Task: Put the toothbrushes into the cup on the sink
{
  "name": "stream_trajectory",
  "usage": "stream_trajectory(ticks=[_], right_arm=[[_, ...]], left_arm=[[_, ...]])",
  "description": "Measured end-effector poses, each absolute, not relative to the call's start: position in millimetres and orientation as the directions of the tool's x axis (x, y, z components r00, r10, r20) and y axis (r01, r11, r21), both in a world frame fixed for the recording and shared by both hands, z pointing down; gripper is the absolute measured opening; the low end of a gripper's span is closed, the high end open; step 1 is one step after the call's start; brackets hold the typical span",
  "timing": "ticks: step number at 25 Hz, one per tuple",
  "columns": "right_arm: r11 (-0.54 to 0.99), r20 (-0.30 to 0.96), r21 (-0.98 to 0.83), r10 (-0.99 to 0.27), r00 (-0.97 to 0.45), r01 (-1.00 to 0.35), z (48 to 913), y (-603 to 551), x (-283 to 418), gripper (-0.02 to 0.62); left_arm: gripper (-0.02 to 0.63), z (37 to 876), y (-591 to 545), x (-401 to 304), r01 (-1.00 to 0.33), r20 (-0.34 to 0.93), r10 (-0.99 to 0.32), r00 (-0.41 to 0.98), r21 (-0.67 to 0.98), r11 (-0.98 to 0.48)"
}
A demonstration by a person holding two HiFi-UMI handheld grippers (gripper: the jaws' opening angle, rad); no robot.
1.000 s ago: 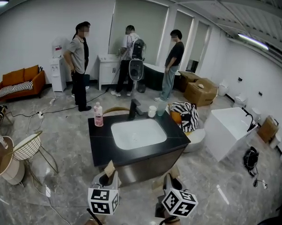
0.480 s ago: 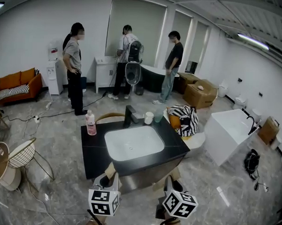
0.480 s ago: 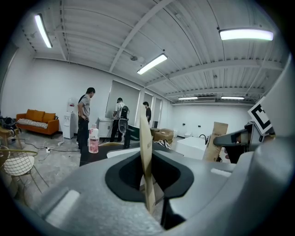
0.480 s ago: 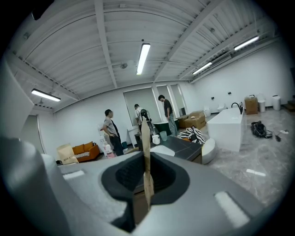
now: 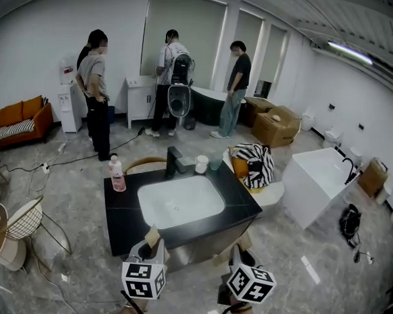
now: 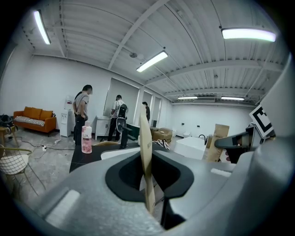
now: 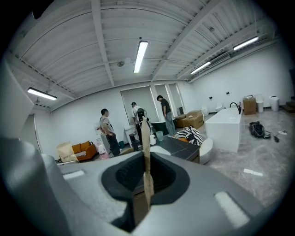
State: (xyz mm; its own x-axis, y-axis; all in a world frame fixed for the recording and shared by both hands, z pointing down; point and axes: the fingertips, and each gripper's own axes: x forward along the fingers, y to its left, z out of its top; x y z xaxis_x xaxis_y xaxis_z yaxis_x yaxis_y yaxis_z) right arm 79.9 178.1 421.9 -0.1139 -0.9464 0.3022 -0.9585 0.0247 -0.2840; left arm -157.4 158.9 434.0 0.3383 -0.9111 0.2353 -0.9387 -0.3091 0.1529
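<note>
Clamping 1 flat tan pack each, left gripper and right gripper, teal cup well beyond both.

The bench stands ahead of both sets of jaws, with a basin sunk in its middle. Behind the basin is the tap. Just right of the tap is a cup, and a second cup stands beside it. A bottle stands at the far left corner. The left gripper has a flat packet upright between its jaws, probably a boxed toothbrush; the right gripper likewise.

The left gripper clamps a flat tan pack edge-on between its jaws, pink bottle beyond.
</note>
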Motion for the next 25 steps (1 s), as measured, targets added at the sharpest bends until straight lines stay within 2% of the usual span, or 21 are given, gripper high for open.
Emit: stream_trajectory(ticks=[11,25], right_arm=[[-0.017,0.324,-0.28,-0.943,-0.078,-0.96,430.7,157.4,101.2,0.031],[-0.054,0.284,-0.263,-0.958,-0.024,-0.963,409.9,76.8,130.3,0.03]], left_arm=[[0.038,439.6,128.5,-139.5,-0.925,0.24,-0.898,0.37,0.184,-0.332],[0.038,423.9,32.7,-105.7,-0.901,0.198,-0.884,0.424,0.189,-0.39]])
